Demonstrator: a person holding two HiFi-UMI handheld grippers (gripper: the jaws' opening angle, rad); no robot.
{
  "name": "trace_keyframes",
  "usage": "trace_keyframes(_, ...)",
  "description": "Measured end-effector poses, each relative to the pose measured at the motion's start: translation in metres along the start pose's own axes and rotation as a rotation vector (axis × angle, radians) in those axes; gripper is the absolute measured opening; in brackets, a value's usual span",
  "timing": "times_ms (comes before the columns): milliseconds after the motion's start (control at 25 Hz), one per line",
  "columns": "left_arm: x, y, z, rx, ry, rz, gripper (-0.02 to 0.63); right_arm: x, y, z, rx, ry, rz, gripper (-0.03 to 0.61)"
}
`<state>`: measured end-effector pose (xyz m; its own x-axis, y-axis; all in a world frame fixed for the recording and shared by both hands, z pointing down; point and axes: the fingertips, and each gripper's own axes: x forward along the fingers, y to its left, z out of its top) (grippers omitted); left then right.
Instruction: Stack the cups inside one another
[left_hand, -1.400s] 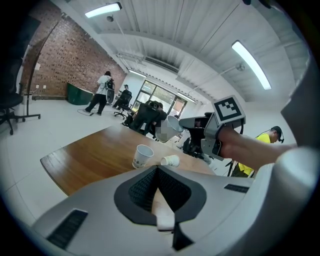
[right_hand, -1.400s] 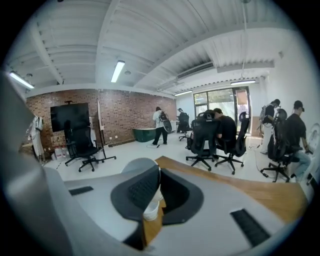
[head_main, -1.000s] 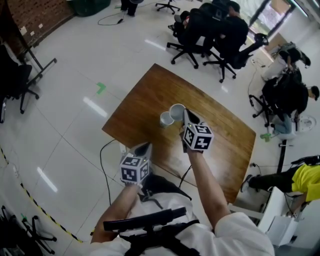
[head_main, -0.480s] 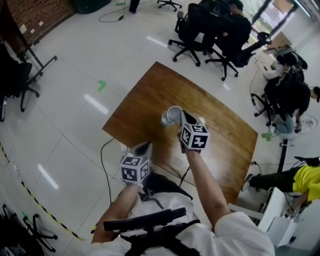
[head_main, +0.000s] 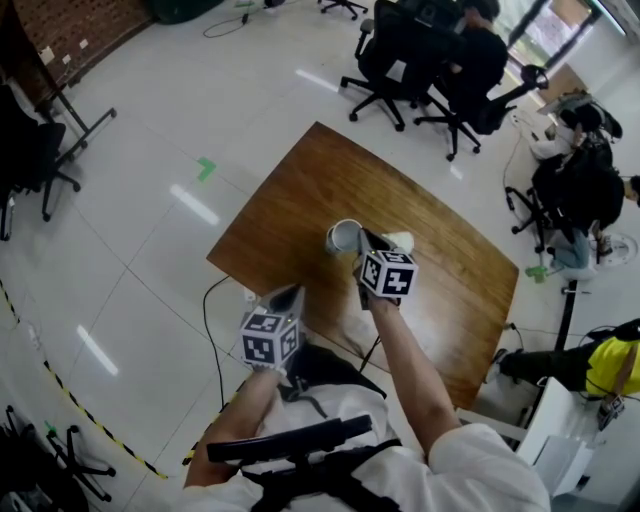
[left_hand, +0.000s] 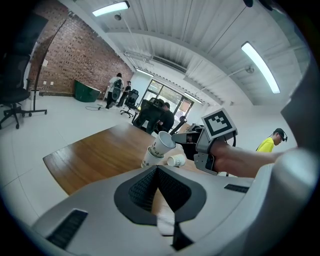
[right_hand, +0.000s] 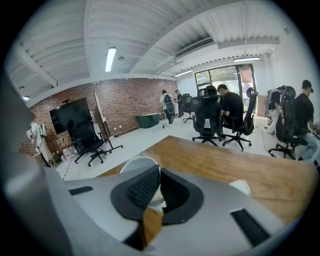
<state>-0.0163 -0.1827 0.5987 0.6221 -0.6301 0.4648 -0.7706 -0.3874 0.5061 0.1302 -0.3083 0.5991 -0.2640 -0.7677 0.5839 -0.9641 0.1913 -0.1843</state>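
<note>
Right gripper, jaws pinched nearly shut on the rim of the held cup, has come down over the last second; that cup hung above and beside the standing cup, now sits tilted in its mouth, apparently not yet seated; first nesting likely near done; third cup lies on its side on the table, just beside; left gripper closed, empty, at the near table edge.

A wooden table stands on a glossy white floor. Black office chairs stand beyond it, a brick wall far left, and green tape nearby.
</note>
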Motion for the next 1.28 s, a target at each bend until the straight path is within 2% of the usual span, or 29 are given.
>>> trace_keyframes(1280, 0.007, 0.019, 0.005, -0.030, 0.010, 0.031, -0.011, 0.040, -0.017, -0.036, 0.025, 0.098, -0.034, 0.035)
